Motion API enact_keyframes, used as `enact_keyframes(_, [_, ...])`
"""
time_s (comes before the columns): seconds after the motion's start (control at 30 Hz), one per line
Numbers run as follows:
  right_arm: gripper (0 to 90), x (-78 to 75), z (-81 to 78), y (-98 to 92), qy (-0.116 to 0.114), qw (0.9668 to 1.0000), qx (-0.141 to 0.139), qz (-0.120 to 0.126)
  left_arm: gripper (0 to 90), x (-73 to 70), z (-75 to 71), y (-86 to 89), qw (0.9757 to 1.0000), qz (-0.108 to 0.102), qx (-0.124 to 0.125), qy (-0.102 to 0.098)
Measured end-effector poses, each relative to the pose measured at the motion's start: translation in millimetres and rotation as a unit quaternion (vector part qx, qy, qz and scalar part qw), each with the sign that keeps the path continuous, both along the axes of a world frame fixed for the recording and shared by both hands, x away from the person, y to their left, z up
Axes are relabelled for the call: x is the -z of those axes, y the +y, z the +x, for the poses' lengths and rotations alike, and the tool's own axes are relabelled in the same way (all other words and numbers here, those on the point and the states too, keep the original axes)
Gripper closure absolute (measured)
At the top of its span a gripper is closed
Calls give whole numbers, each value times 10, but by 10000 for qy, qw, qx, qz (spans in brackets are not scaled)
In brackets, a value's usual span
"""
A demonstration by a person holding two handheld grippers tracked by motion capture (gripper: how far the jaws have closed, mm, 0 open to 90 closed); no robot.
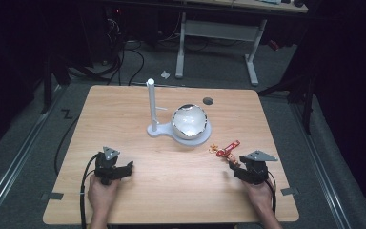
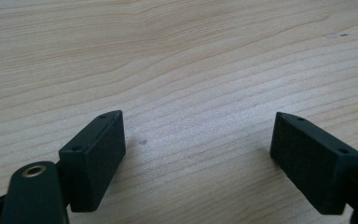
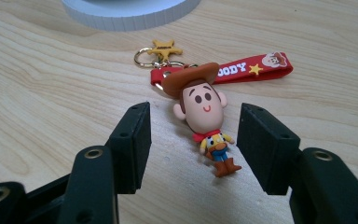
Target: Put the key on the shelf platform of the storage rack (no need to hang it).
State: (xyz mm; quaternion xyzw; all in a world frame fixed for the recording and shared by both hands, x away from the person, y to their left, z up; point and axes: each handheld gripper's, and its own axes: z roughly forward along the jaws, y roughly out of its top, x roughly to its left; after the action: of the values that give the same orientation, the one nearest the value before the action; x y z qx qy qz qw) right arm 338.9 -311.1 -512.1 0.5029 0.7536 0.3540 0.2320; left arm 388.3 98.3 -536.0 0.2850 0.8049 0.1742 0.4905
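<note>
A cowboy-figure keychain point(image 3: 205, 112) with a brown hat, a red strap and a gold star charm lies flat on the wooden table point(image 1: 171, 191); it also shows as a small red shape, the keychain point(image 1: 226, 150), right of centre. My right gripper point(image 3: 193, 147) is open, its jaws standing either side of the figure's body without touching it. That right gripper point(image 1: 234, 164) sits just below the keychain near the table's front right. My left gripper point(image 2: 196, 149) is open over bare wood, and the left gripper point(image 1: 128, 167) rests at the front left.
A white stand point(image 1: 151, 102) with an upright post rises from a round base at the table's centre, with a shiny white globe point(image 1: 189, 120) on it. Its base edge point(image 3: 126, 14) lies just beyond the keychain. A dark hole point(image 1: 208, 100) marks the far side.
</note>
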Motion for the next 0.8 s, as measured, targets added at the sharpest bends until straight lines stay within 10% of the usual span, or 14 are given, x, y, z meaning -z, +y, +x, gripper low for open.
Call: enact_keyframes(0.8, [447,154,170,18,128,9999,63,-37,183,-2,1,-2,10000,-19,-19,11])
